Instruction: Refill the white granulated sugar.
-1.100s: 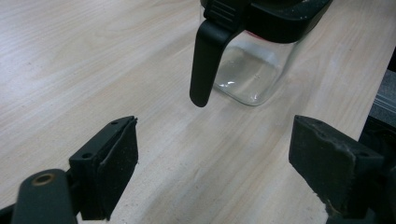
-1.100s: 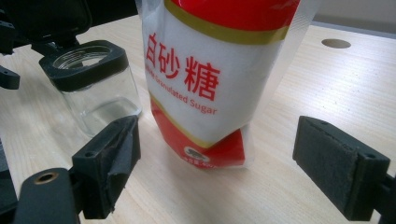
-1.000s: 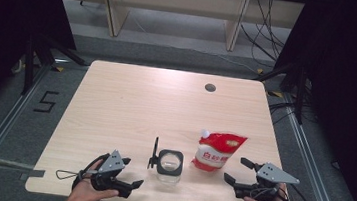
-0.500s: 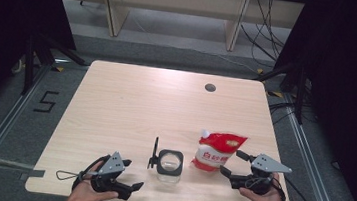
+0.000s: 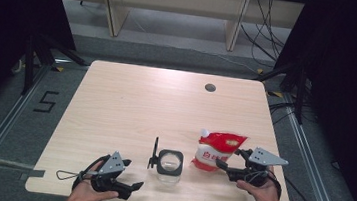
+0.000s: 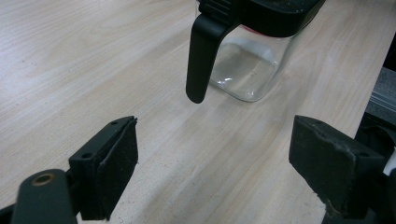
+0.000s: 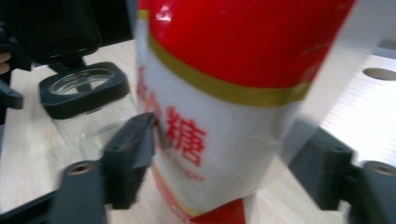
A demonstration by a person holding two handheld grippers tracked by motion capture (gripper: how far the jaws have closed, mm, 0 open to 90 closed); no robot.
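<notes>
**Right claw closing in on the sugar pouch**

I see the red-and-white pouch (image 5: 216, 152) standing near the table's (image 5: 130, 105) front right, long axis upright, white spout cap at its upper left. Just beside it, the glass jar (image 5: 170, 166) looks empty, its black lid (image 5: 154, 153) flipped open.

My right gripper (image 5: 226, 167) has slid in from the right since a second ago; its jaws have just been closing, now bracketing the pouch, contact unclear. My left gripper (image 5: 133, 186) gapes wide, empty, facing the jar.
</notes>
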